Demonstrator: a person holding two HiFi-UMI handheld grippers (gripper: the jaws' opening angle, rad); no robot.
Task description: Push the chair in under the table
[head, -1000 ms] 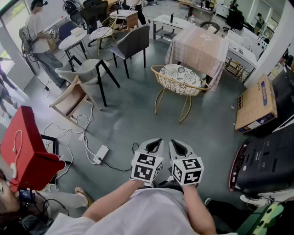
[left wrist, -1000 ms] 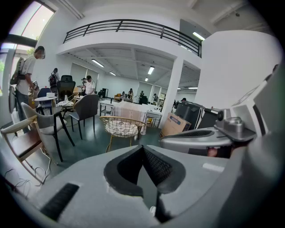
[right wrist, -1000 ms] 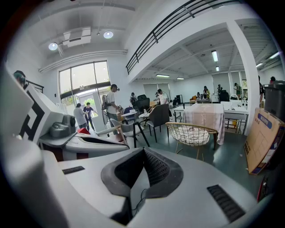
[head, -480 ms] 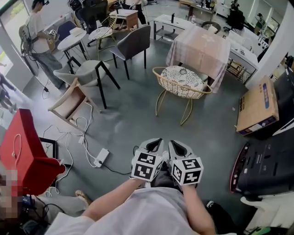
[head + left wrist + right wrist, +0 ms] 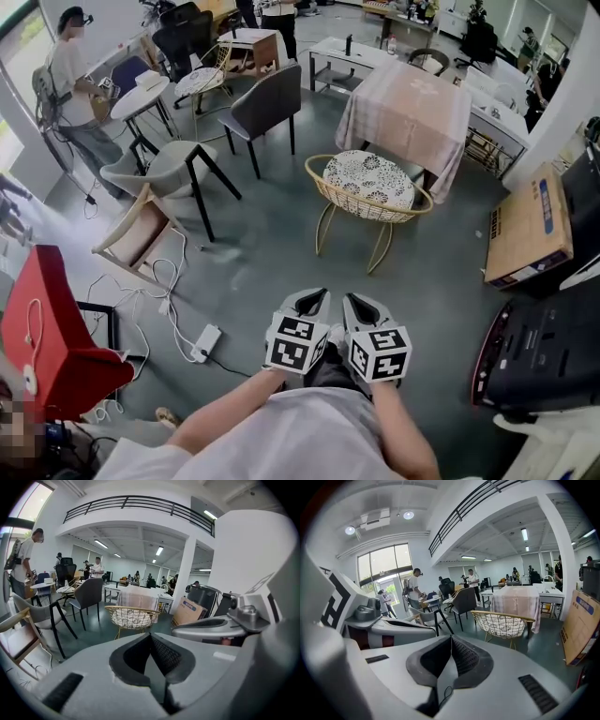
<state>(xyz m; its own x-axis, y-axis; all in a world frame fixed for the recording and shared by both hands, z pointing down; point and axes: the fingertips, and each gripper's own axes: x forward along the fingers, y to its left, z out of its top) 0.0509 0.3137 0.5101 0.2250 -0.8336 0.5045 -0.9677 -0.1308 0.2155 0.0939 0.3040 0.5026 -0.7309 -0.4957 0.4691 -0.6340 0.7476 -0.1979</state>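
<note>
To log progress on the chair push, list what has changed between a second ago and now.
The person has stepped forward: the wire chair and the cloth-covered table lie nearer in the head view. Nothing was taken hold of or let go. Unchanged: the left hand-held gripper and right hand-held gripper stay shut, empty, side by side; the chair stands where it was, untouched.
</note>
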